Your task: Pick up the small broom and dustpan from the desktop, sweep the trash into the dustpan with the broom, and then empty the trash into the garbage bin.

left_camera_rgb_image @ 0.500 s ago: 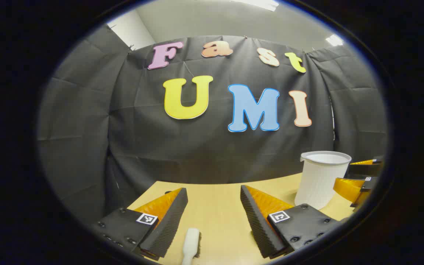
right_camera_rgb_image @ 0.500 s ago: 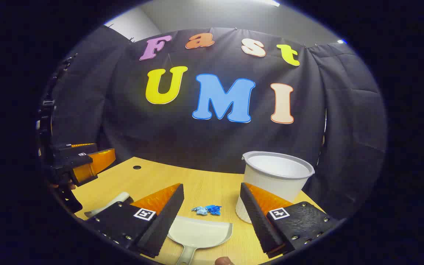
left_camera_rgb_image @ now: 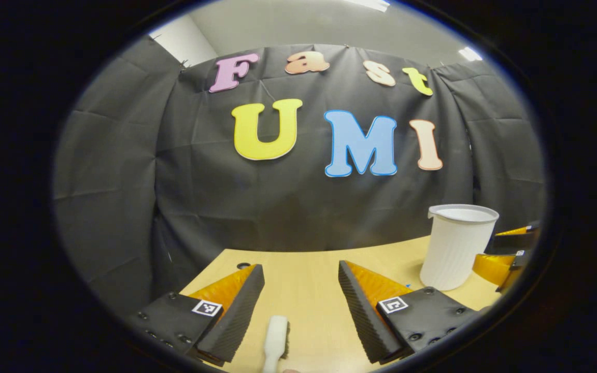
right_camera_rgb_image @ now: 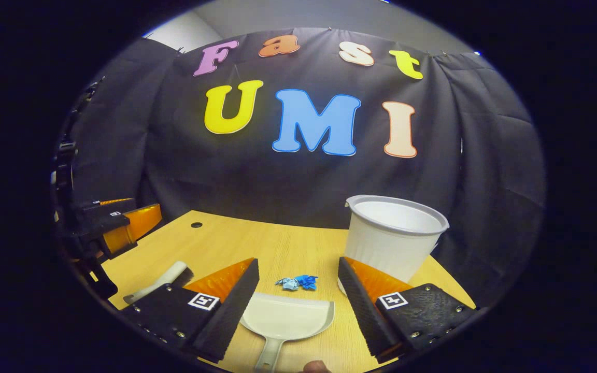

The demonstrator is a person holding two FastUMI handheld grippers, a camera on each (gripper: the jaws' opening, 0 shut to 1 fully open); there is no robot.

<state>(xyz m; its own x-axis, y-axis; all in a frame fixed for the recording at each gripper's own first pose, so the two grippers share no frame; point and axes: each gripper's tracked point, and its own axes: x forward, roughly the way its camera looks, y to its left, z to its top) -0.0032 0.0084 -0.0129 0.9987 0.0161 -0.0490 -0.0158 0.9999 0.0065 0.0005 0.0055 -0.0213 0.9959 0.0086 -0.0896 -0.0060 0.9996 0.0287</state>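
Left gripper [left_camera_rgb_image: 296, 290]: we saw its fingers spread wide, holding nothing, hovering low over the bench [left_camera_rgb_image: 309, 280] and pointing toward the far edge.
Broom [left_camera_rgb_image: 276, 339]: it lay flat on the bench between the left gripper's spread fingers, near their base, touched by neither; its bristles faced the right finger. In the right gripper view we saw it [right_camera_rgb_image: 161, 280] near the bench's left edge, partly hidden behind the right gripper's own left finger.
Right gripper [right_camera_rgb_image: 296, 290]: we found its fingers also spread apart, empty, held low above the near edge of the bench.
Dustpan [right_camera_rgb_image: 288, 318]: it rested on the bench between the right gripper's fingers, handle toward the near edge, its open lip facing the far edge; we saw no finger touching it.
Trash [right_camera_rgb_image: 298, 282]: a small blue crumpled scrap lay just beyond the dustpan's lip, apart from it.
Garbage bin [right_camera_rgb_image: 392, 235]: a white ribbed bin stood upright toward the bench's right edge, just behind the right gripper's right finger.
Other things: a small dark hole [right_camera_rgb_image: 196, 225] sat near the far left corner of the bench.
Pose: we saw the left gripper [right_camera_rgb_image: 122, 225] from the right gripper view, over the bench's left edge, well apart from the right one.
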